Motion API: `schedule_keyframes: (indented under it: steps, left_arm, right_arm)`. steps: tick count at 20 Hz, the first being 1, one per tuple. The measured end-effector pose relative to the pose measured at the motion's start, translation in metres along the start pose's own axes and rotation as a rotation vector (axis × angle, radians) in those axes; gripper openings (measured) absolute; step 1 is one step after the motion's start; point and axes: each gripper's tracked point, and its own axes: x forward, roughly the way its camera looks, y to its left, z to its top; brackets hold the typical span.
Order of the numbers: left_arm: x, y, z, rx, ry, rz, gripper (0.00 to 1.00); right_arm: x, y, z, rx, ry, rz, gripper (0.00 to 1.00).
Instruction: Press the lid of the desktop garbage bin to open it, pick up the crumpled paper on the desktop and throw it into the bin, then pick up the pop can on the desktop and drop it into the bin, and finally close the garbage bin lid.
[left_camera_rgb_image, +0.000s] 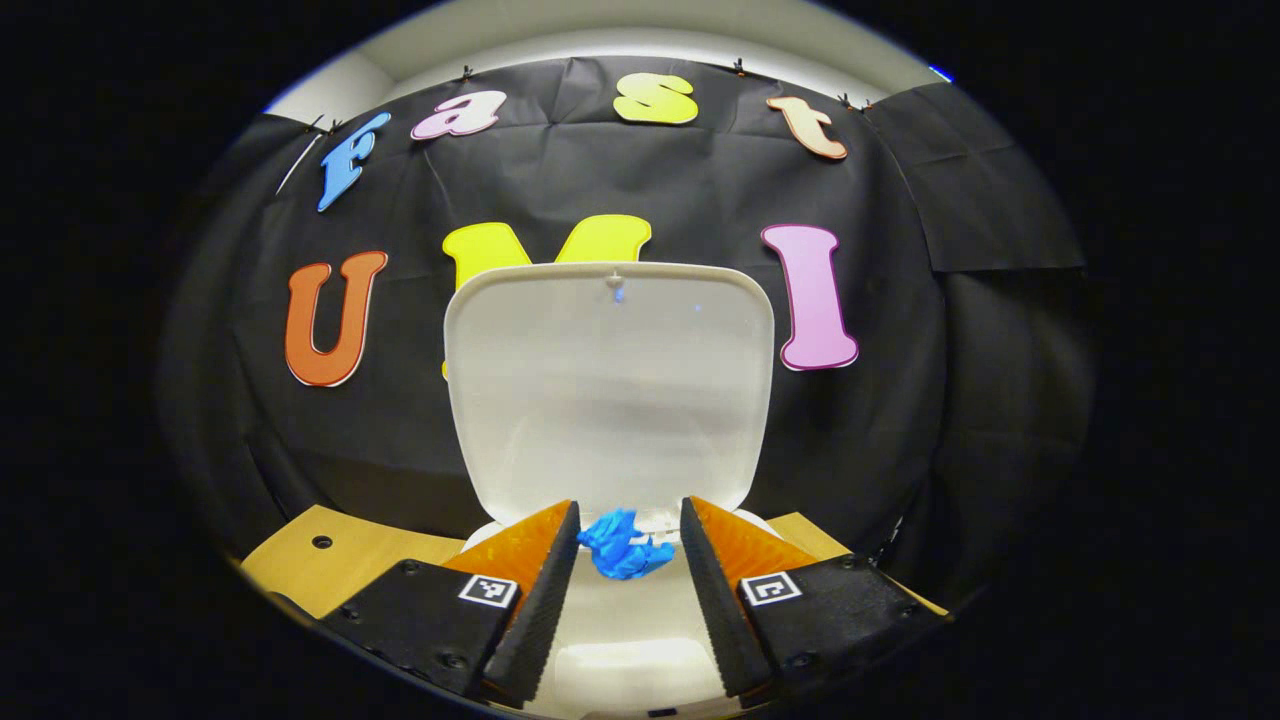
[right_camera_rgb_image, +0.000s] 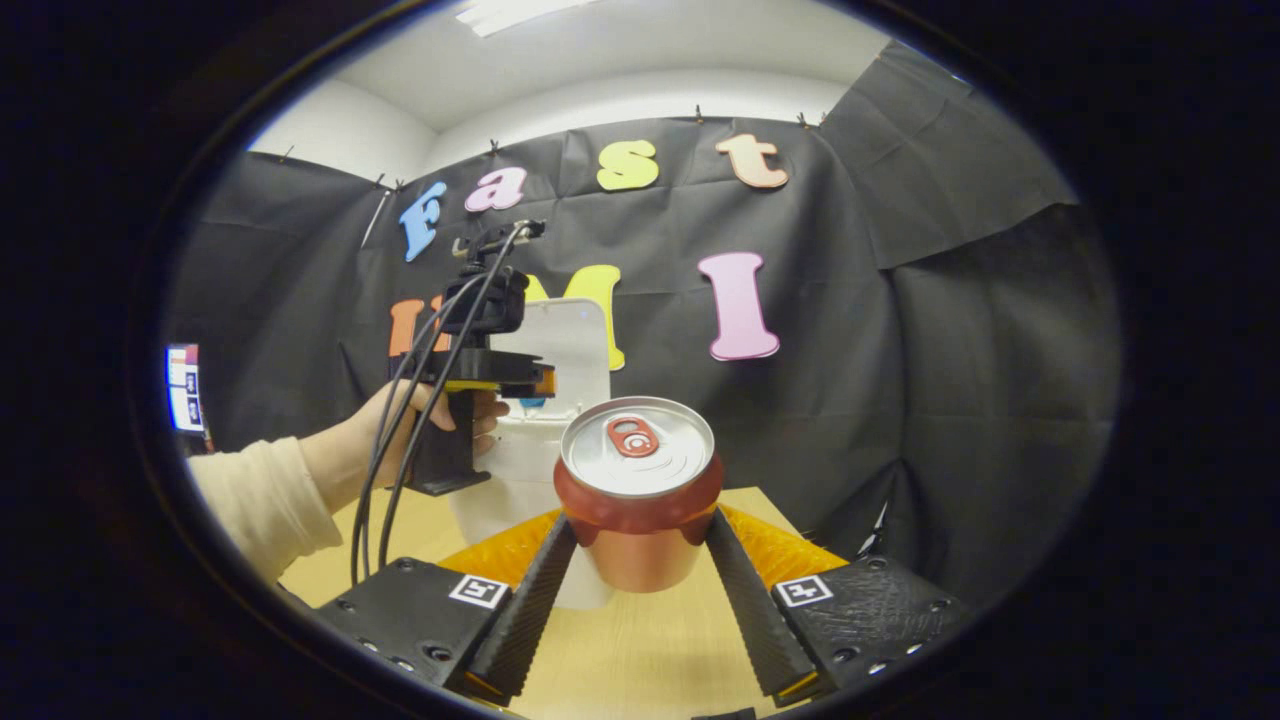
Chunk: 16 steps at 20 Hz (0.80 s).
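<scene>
The white desktop bin (left_camera_rgb_image: 625, 650) lies right under my left gripper (left_camera_rgb_image: 630, 503), and its lid (left_camera_rgb_image: 610, 390) stands upright and open behind the fingers. A blue crumpled paper (left_camera_rgb_image: 622, 545) sits between the left fingertips above the bin's mouth, and both fingers appear to press on it. In the right gripper view a red pop can (right_camera_rgb_image: 638, 500) with a silver top stands upright between the fingers of my right gripper (right_camera_rgb_image: 640, 516), which press on its sides. Farther off, a hand holds the left gripper (right_camera_rgb_image: 515, 385) over the bin (right_camera_rgb_image: 520, 465).
The light wooden table (right_camera_rgb_image: 650, 650) runs under the can and around the bin. A sleeve and forearm (right_camera_rgb_image: 270, 500) reach in from the left with cables hanging from the left gripper. The black cloth wall stands close behind the bin.
</scene>
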Motion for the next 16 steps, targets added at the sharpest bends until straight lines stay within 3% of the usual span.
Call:
schedule_keyframes:
  steps: [1, 7, 16]
  left_arm:
    - [-0.005, 0.001, 0.003, -0.006, -0.007, 0.0, 0.75]
    - [-0.051, 0.034, 0.003, -0.006, 0.019, 0.093, 0.99]
    - [-0.15, 0.107, -0.02, -0.041, -0.022, 0.149, 0.99]
  right_arm:
    - [0.0, 0.001, 0.0, -0.001, 0.0, 0.002, 0.81]
    - [0.003, 0.003, -0.003, -0.011, 0.001, -0.01, 0.81]
    - [-0.005, 0.027, -0.007, -0.072, 0.003, 0.005, 0.82]
